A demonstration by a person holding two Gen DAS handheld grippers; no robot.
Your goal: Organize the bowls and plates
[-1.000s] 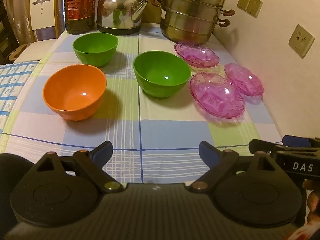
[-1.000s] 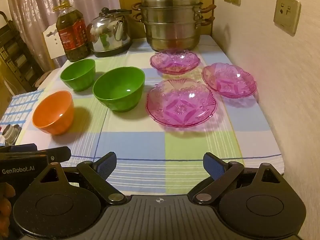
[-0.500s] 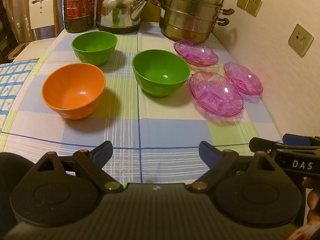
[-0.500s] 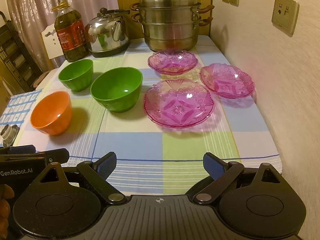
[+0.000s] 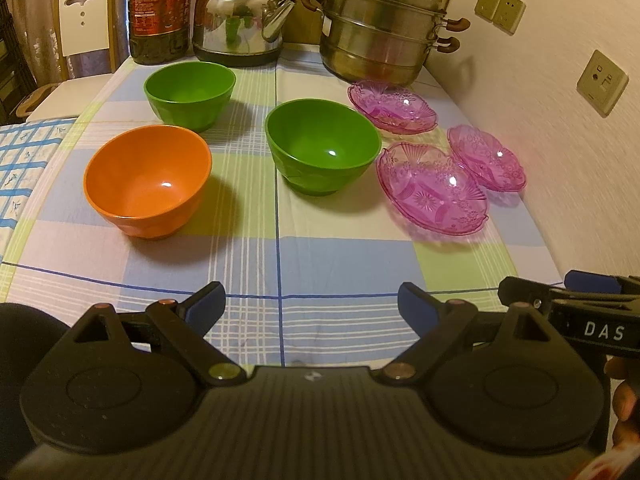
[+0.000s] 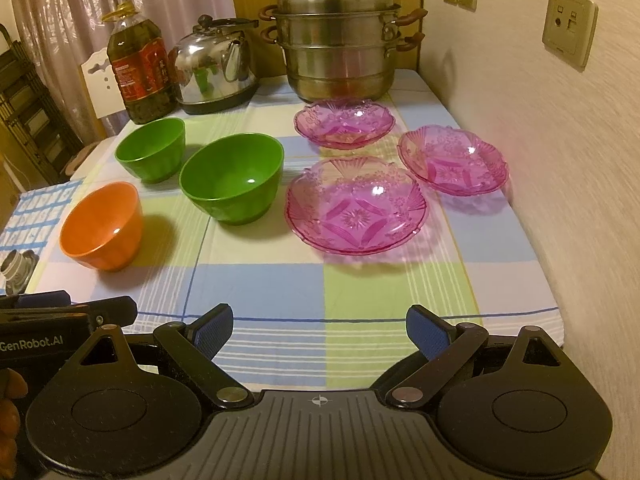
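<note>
ahead of hand-held gripper (image 6: 319,326): pink plate (image 6: 356,206)

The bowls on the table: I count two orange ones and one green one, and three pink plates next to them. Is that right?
Not quite: the colours are swapped. There are two green bowls, the near green bowl and the far green bowl, and only one orange bowl. The three pink plates are right. The right wrist view shows it all.
</note>
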